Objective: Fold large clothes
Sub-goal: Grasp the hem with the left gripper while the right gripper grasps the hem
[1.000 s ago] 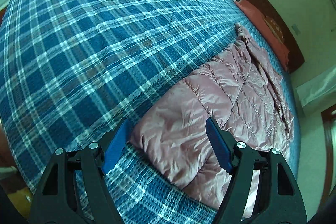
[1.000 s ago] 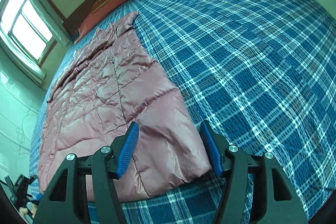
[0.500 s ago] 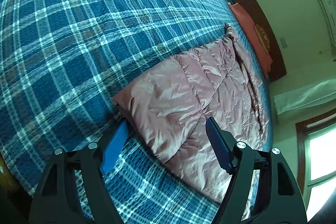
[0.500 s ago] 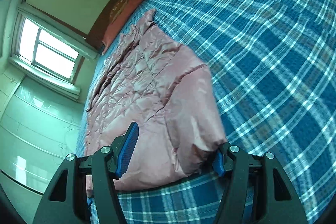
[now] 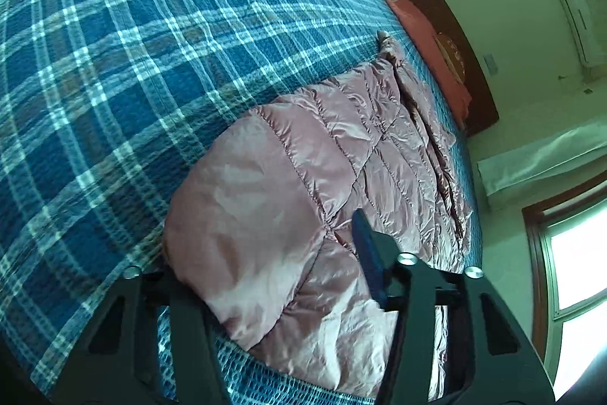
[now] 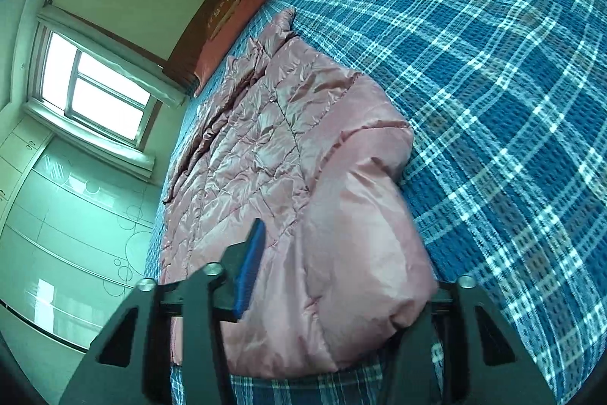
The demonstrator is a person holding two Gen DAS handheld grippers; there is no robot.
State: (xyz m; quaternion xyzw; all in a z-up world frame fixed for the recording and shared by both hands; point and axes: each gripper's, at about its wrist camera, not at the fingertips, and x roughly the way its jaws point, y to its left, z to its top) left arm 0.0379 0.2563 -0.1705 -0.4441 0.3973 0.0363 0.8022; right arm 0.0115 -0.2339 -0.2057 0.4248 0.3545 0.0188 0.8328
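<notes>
A pink quilted puffer jacket lies flat along one side of the blue plaid bed. In the left wrist view its near corner bulges between the jaws of my left gripper. One blue pad presses on top of the fabric and the other finger is hidden under it. The jaws are closing. In the right wrist view the jacket has its other near corner bunched inside my right gripper. There the blue pad squeezes the fabric, the far finger is covered, and these jaws are closing too.
The plaid bedcover stretches wide beside the jacket. A red pillow and a dark wooden headboard stand at the far end. In the right wrist view a window and pale wardrobe doors lie past the bed's edge.
Both grippers dropped onto the jacket's near edge and narrowed. Their jaws stood wide on either side of the corners before; now the fabric is bunched up between them.
</notes>
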